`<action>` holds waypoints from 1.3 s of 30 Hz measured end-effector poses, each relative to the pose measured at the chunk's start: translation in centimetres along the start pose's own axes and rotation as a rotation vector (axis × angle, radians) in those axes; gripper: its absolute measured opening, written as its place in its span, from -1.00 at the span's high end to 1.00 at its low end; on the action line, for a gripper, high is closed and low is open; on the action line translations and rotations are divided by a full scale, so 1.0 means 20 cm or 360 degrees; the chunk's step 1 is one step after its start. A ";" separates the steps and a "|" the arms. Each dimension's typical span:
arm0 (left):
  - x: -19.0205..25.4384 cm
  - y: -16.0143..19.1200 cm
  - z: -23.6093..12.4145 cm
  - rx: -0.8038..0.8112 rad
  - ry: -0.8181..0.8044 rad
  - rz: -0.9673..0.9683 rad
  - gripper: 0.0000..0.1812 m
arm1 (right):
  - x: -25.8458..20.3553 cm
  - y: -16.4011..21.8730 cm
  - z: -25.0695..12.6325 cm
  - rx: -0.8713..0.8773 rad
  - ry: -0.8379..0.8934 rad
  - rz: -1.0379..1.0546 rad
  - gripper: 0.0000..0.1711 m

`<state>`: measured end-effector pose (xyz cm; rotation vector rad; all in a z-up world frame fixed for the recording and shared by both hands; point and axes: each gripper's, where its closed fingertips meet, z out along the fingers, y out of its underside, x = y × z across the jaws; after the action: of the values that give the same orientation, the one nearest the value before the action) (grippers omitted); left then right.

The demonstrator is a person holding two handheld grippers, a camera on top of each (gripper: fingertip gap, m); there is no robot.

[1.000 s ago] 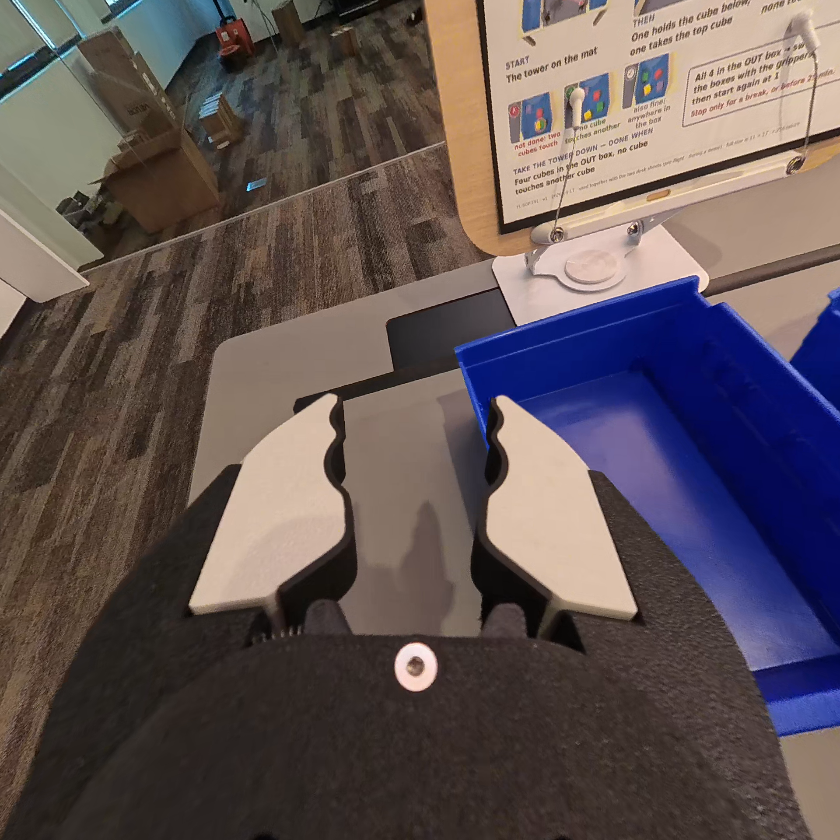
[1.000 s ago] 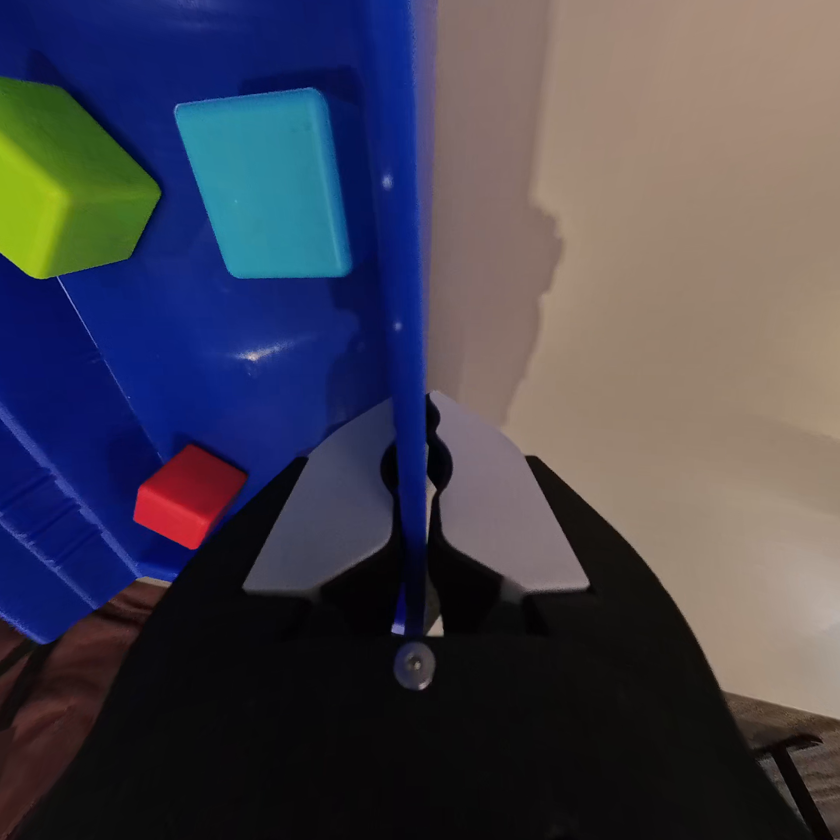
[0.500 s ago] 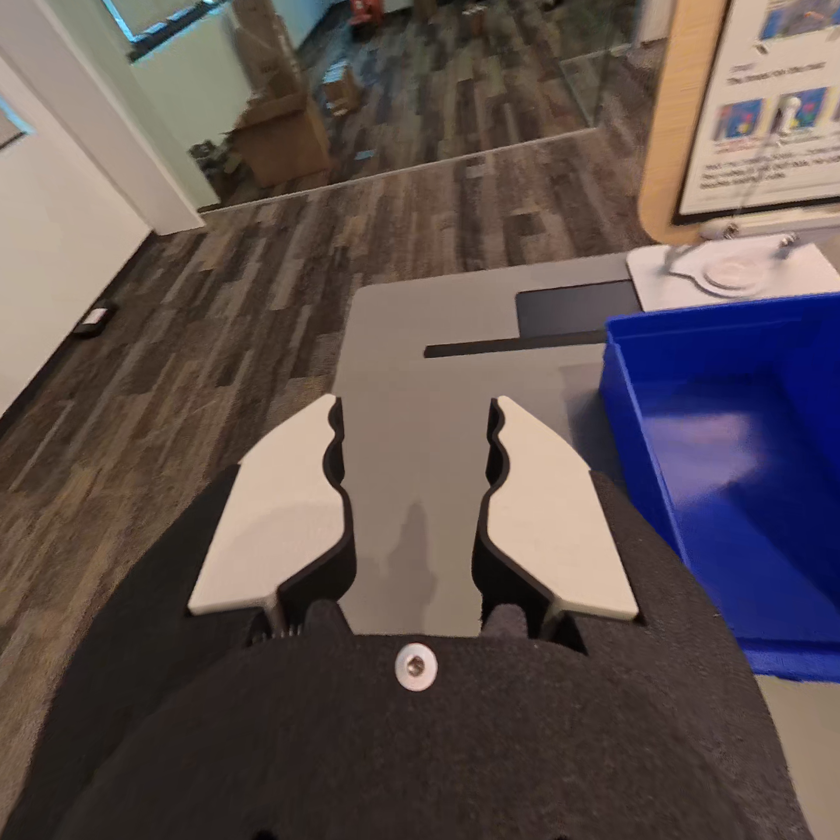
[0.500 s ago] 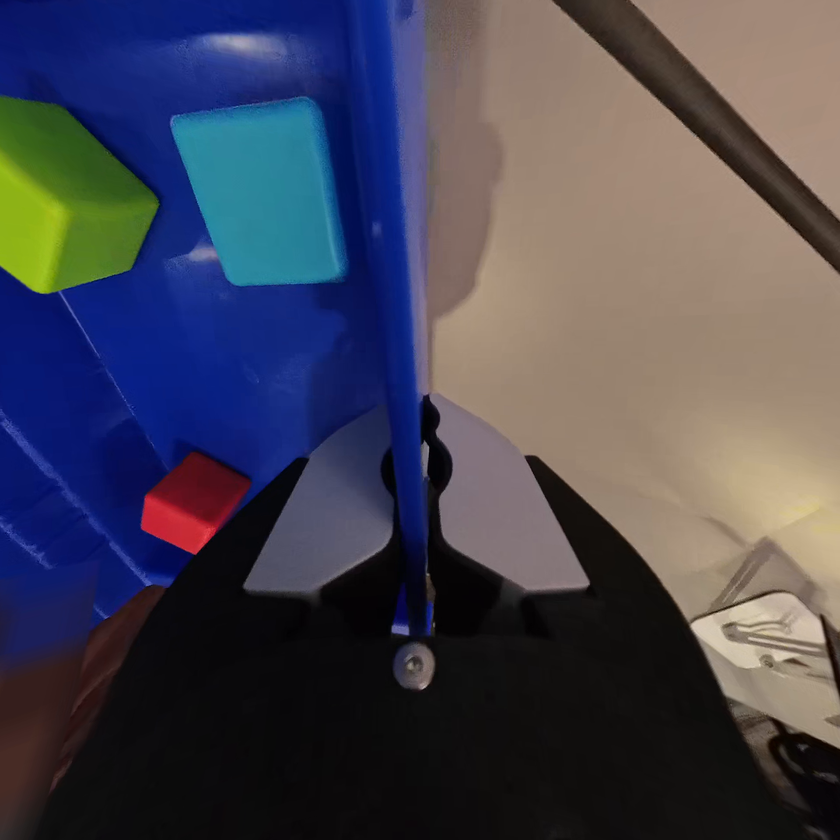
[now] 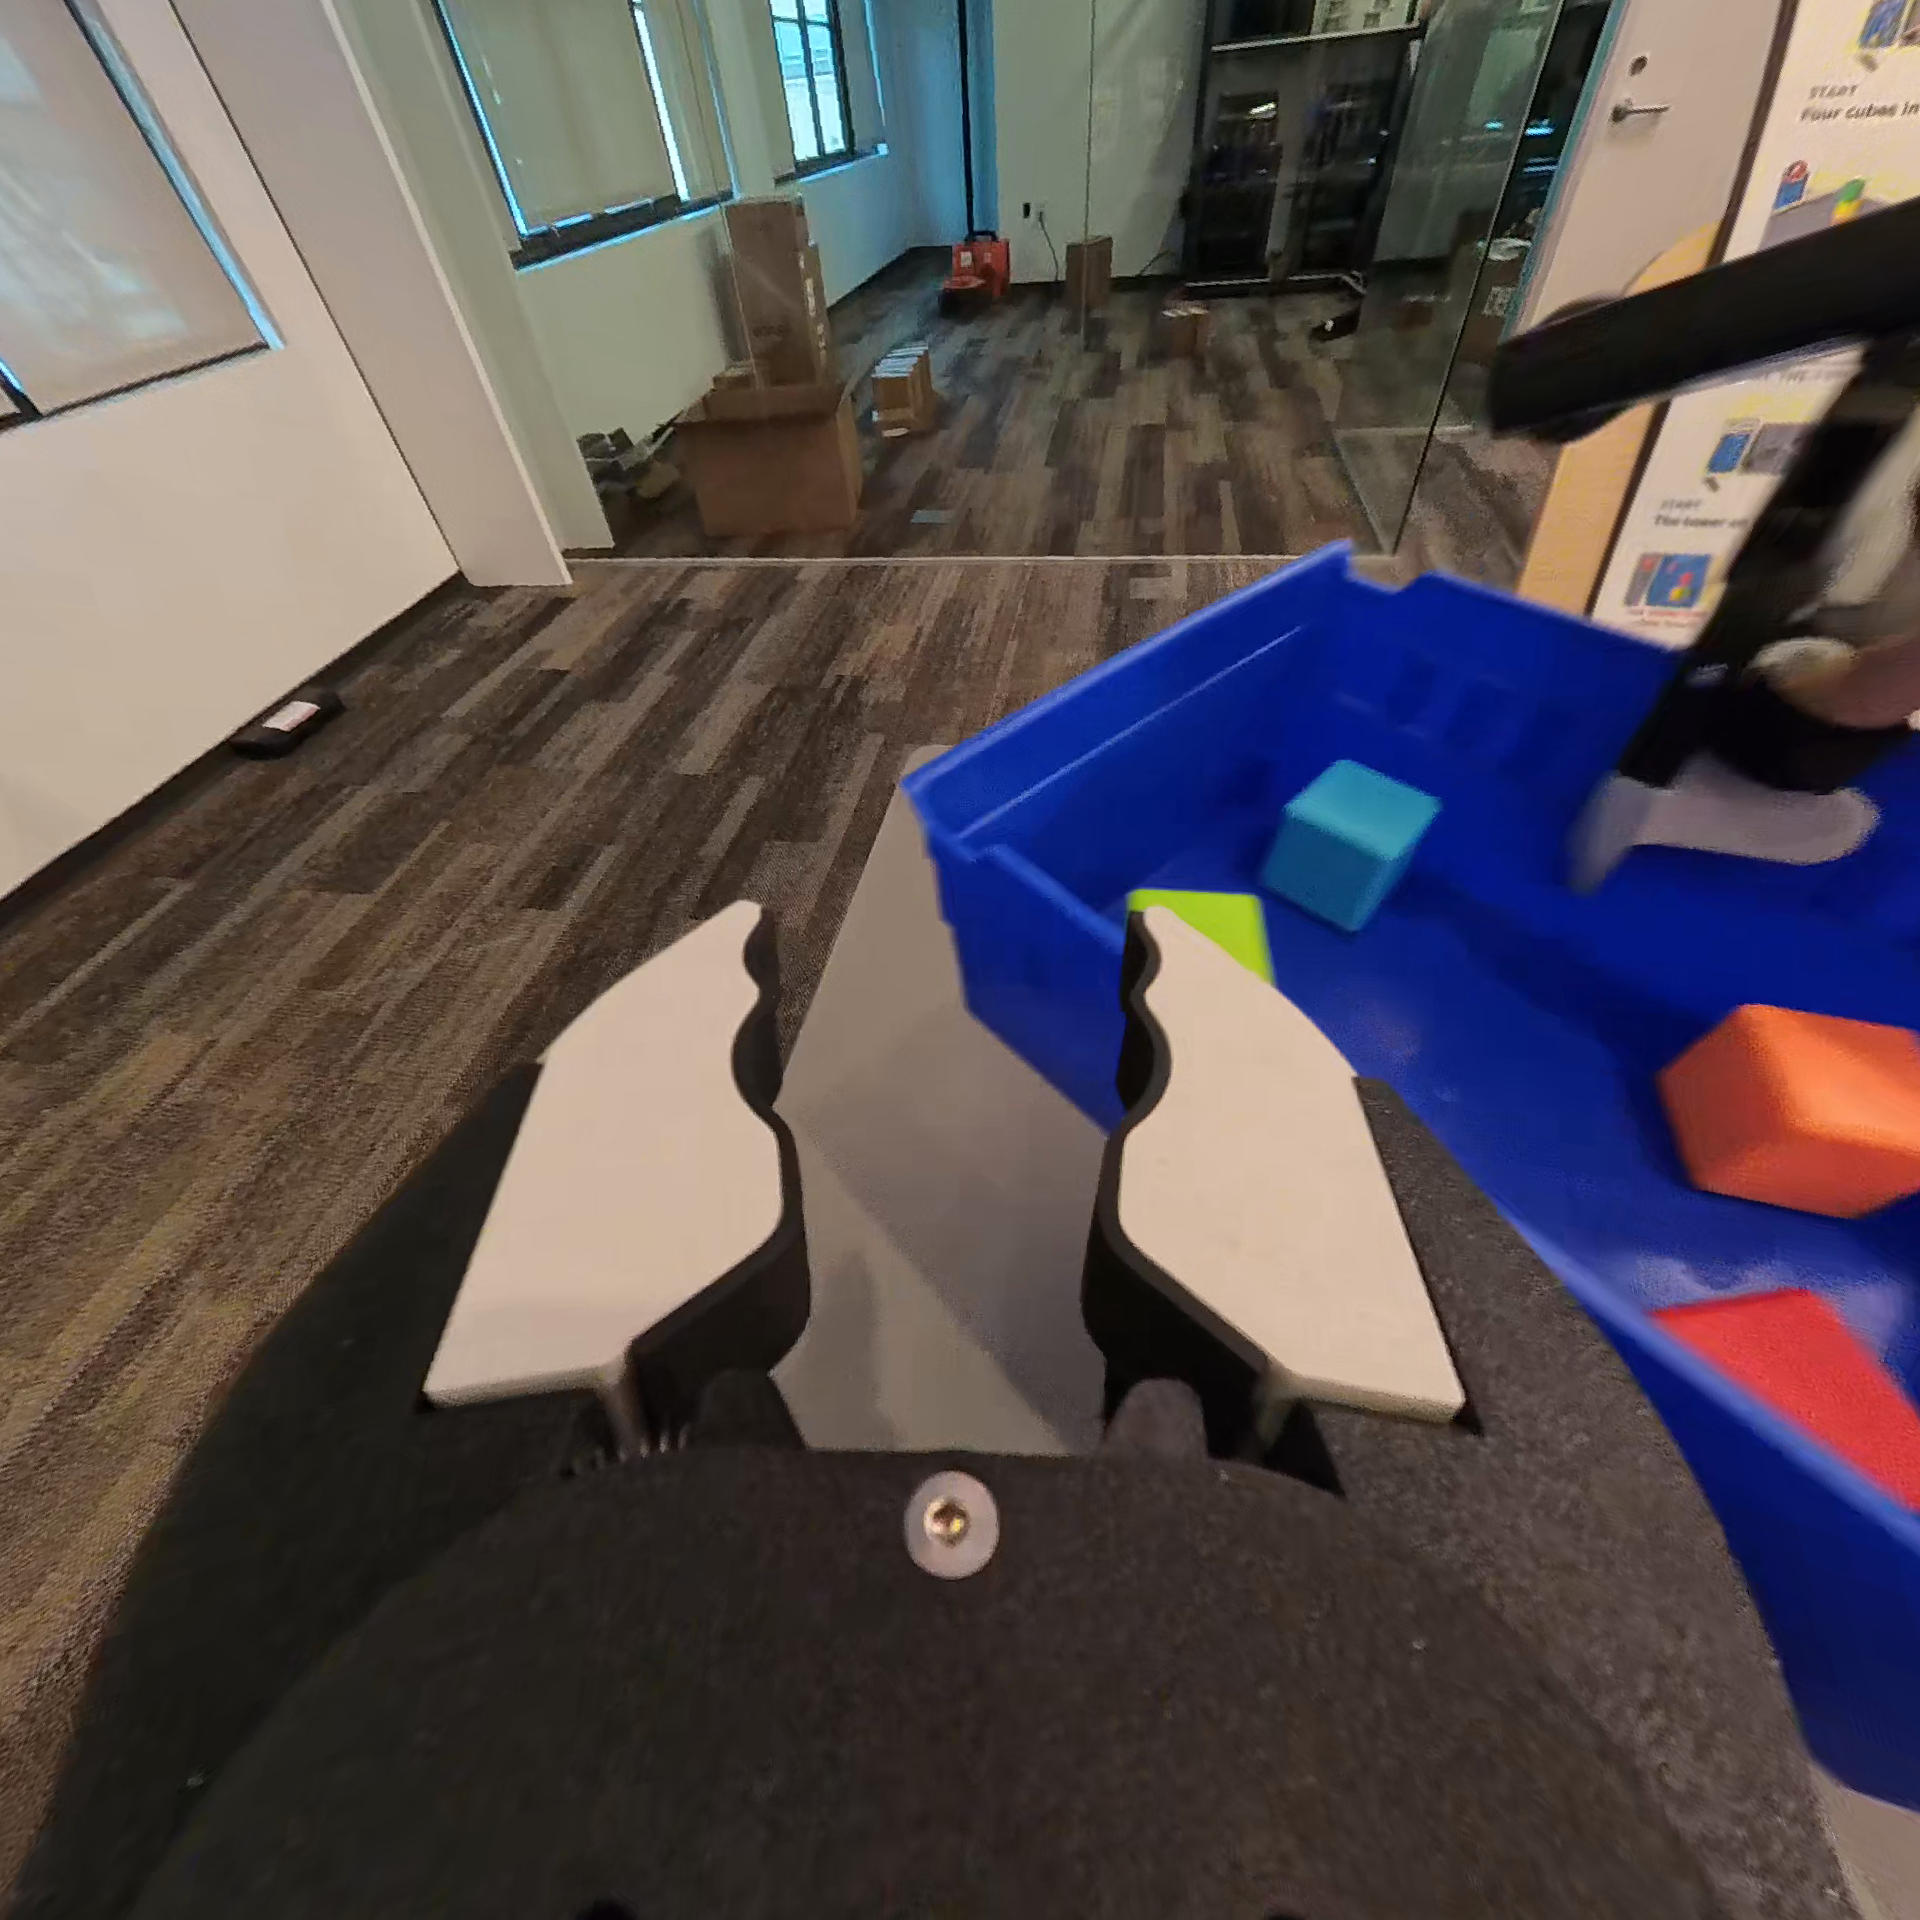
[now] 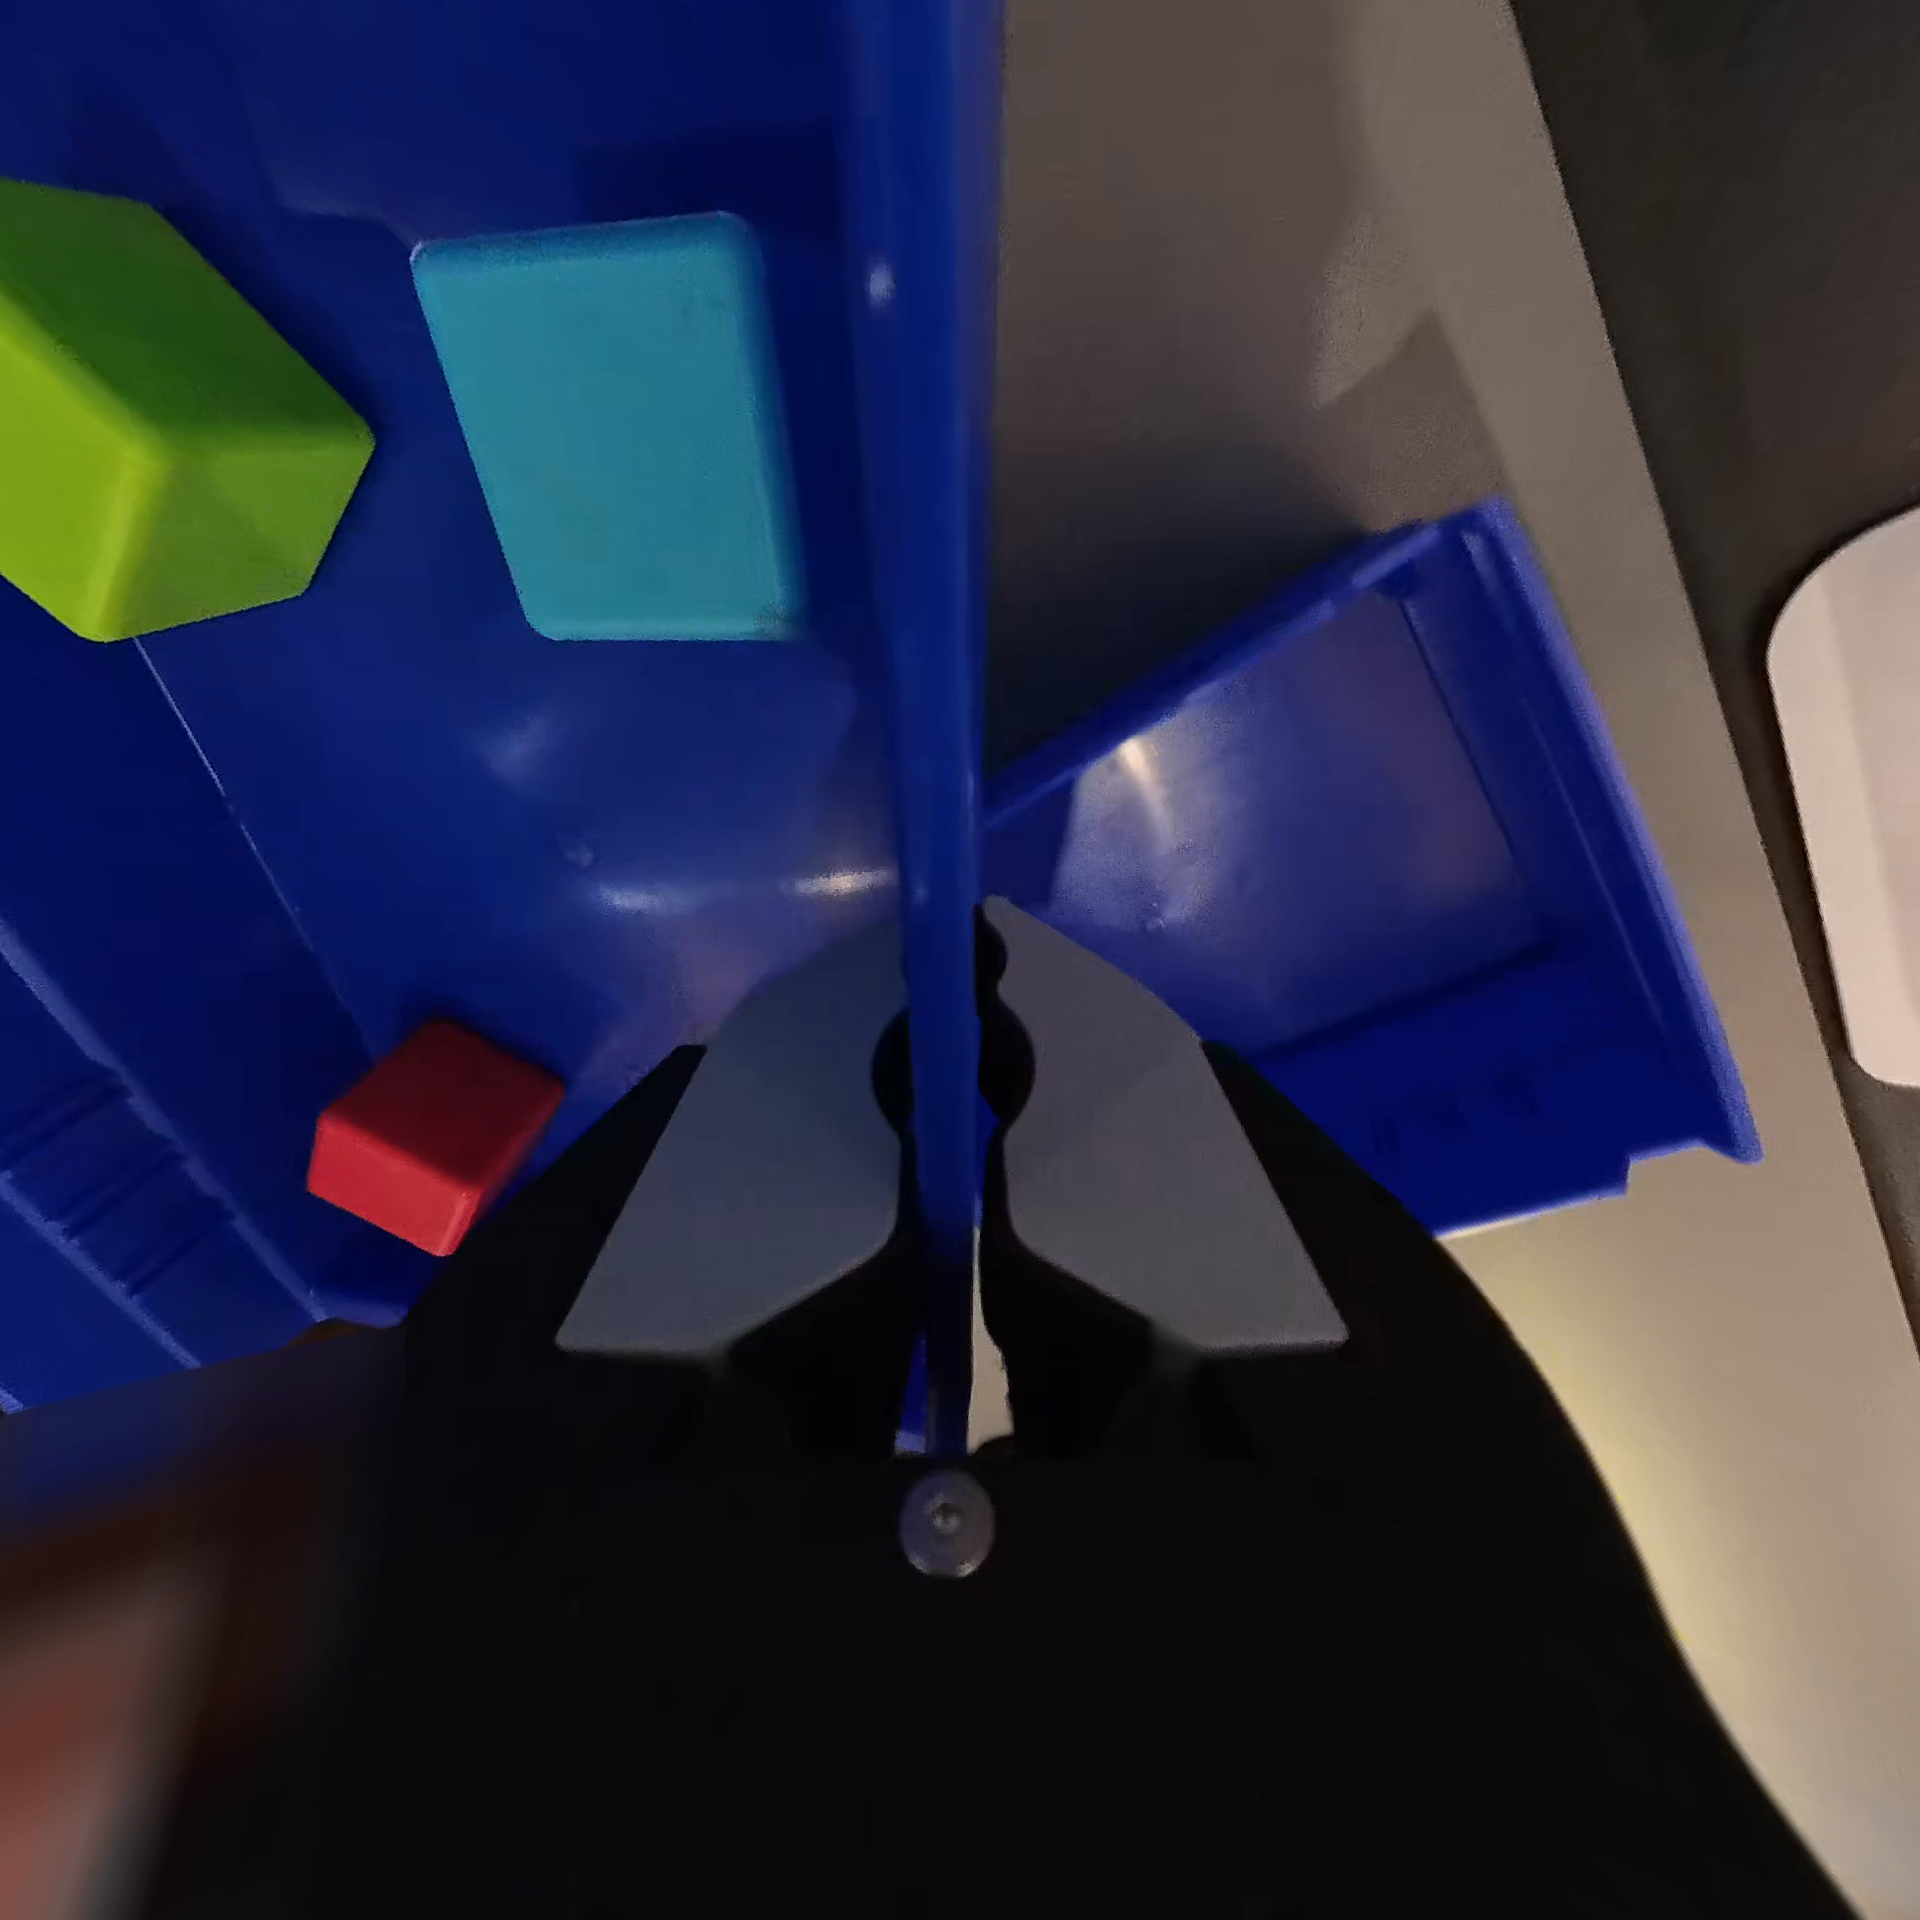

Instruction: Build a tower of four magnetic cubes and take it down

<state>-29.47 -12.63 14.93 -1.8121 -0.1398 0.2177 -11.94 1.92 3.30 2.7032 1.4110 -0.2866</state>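
Note:
My right gripper (image 6: 940, 920) is shut on the side wall (image 6: 930, 520) of a blue bin and holds the bin tilted above the table. Inside it lie a green cube (image 6: 156, 436), a teal cube (image 6: 613, 426) and a red cube (image 6: 431, 1132). The left wrist view shows the same bin (image 5: 1143, 727) with the teal cube (image 5: 1345, 842), green cube (image 5: 1216, 925), an orange cube (image 5: 1797, 1107) and the red cube (image 5: 1808, 1371); the right gripper (image 5: 1714, 831) clamps its far wall. My left gripper (image 5: 940, 935) is open and empty beside the bin's near corner.
A second blue bin (image 6: 1351, 883), with nothing visible in it, lies on the grey table (image 6: 1247, 312) below the held bin. The table's left edge (image 5: 831, 1039) drops to carpeted floor (image 5: 416, 935). A picture board (image 5: 1714, 499) stands at the far right. The grippers' ends are close to 25 cm from one another.
The right gripper has kept its clamp on the bin wall and carried the bin left, over the second bin. The left gripper has swung left and stayed open; the carried bin now shows beside it.

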 end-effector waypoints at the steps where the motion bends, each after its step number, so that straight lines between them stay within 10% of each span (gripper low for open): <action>1: -0.01 -0.01 -0.02 0.0014 -0.0009 -0.0004 0.30 | -0.03 -0.06 0.03 -0.0006 0.0002 -0.0014 0.92; 13: 0.15 -0.08 -0.09 0.0157 0.0220 0.0050 0.38 | -0.28 -0.48 0.50 -0.0075 0.0017 -0.0115 0.91; 26: 0.24 0.00 0.02 -0.0005 0.0310 0.0151 0.34 | -0.23 -0.53 0.87 -0.0020 0.0004 -0.0070 0.86; 33: 0.30 0.00 0.02 -0.0020 0.0343 0.0198 0.32 | -0.10 -0.54 0.31 0.1026 0.0454 -0.0254 0.61; 39: 0.41 -0.01 -0.01 -0.0008 0.0430 0.0263 0.31 | 0.31 0.10 -0.08 0.1325 0.1430 -0.0170 0.51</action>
<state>-21.50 -11.16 14.59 -1.8405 0.2006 0.0871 -6.53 5.99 3.47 3.6875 1.9622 0.5571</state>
